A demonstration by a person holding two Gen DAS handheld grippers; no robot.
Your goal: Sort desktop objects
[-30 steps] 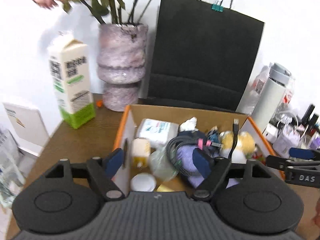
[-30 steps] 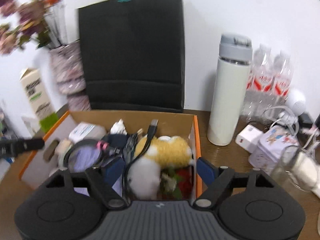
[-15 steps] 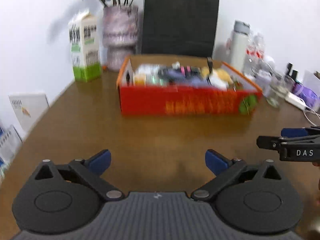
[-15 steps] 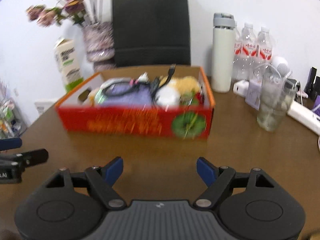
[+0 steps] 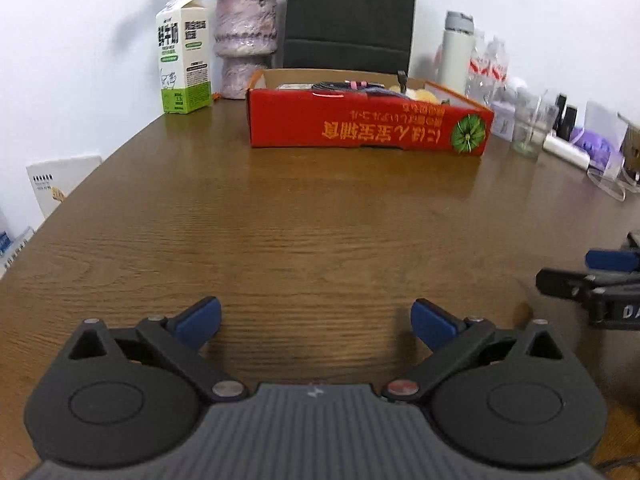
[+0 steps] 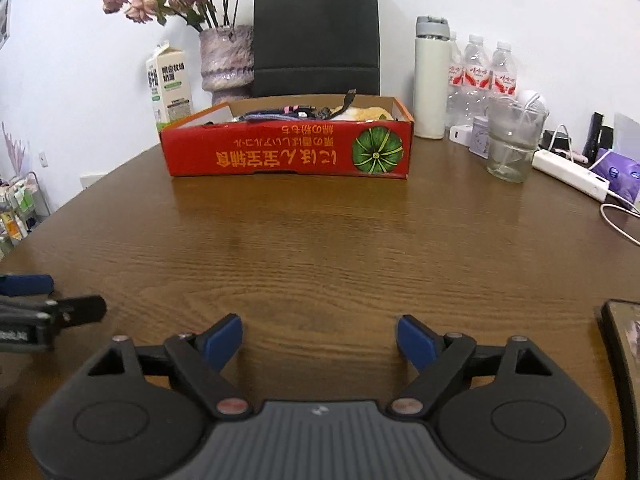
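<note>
Two hand-held grippers are seen low over a brown wooden table [image 6: 320,248], both pointed toward a red box [image 6: 288,152] that sits well away at the far side. The left gripper [image 5: 316,318] is spread as wide as it goes, with only bare tabletop between its blue pads. The right gripper [image 6: 319,338] is also wide and its jaws are opening; nothing is held between them either. Each gripper is glimpsed at the edge of the other's view.

The box is filled with sorted items: a dark cable [image 6: 296,113], something purple and a yellow plush toy [image 6: 362,112] can be made out above its rim. No loose object is seen on the open stretch of table in front of the grippers, so the sorting appears largely or fully done.

Behind the box stand a milk carton [image 5: 184,68], a vase [image 5: 245,40] of dried flowers and a black bag [image 6: 316,36]. To the right are a white flask [image 6: 430,80], water bottles [image 6: 480,72], a glass jar [image 6: 512,144] and a power strip [image 6: 572,174].

Risks, as judged from here: a USB plug sticks up above the box rim and could be snagged by a returning finger, dragging the cable out. The jar and flask stand near the right gripper's path and could be tipped by a careless sweep
</note>
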